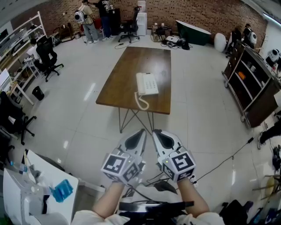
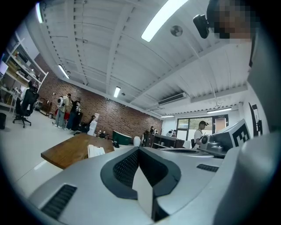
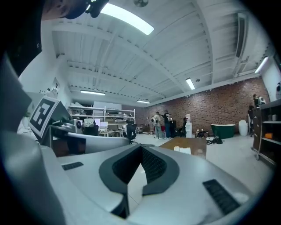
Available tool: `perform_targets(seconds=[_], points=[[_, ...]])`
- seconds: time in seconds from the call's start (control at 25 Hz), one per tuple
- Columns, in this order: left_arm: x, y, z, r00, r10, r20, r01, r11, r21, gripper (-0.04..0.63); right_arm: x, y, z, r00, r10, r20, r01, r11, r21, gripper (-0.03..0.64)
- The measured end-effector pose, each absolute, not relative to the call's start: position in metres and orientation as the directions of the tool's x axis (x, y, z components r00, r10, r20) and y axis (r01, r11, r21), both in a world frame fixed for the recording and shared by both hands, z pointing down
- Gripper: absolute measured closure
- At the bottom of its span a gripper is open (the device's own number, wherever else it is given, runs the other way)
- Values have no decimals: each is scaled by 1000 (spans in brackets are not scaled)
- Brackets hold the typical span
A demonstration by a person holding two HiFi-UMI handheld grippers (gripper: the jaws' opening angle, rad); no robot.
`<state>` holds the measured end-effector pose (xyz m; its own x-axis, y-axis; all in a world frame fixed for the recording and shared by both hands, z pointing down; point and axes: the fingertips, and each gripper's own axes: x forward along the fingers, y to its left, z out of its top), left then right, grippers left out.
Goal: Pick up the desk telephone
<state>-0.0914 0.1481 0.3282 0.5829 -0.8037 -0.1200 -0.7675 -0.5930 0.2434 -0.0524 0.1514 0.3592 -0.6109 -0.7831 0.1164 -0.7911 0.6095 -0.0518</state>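
A brown rectangular wooden bench (image 1: 127, 79) on thin metal legs stands mid-room on a glossy pale floor (image 1: 88, 118). A red brick wall (image 1: 206, 13) closes the far end, with white shelving (image 1: 22, 33) at far left and a dark open shelf unit (image 1: 252, 94) at right. The white desk telephone (image 1: 146, 83) lies towards the bench's near right corner, its coiled cord reaching the near edge. Well short of the bench, the left hand-held gripper (image 1: 141, 132) and right hand-held gripper (image 1: 156, 132) hover side by side, both clenched with nothing between them
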Motion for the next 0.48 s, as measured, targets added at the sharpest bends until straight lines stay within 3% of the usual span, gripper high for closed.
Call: perform_targets(seconds=[0.48], points=[[-80, 120, 331, 607, -787, -114, -750, -614, 245, 595, -44, 123, 362, -599, -792, 116, -800, 597, -54, 615]])
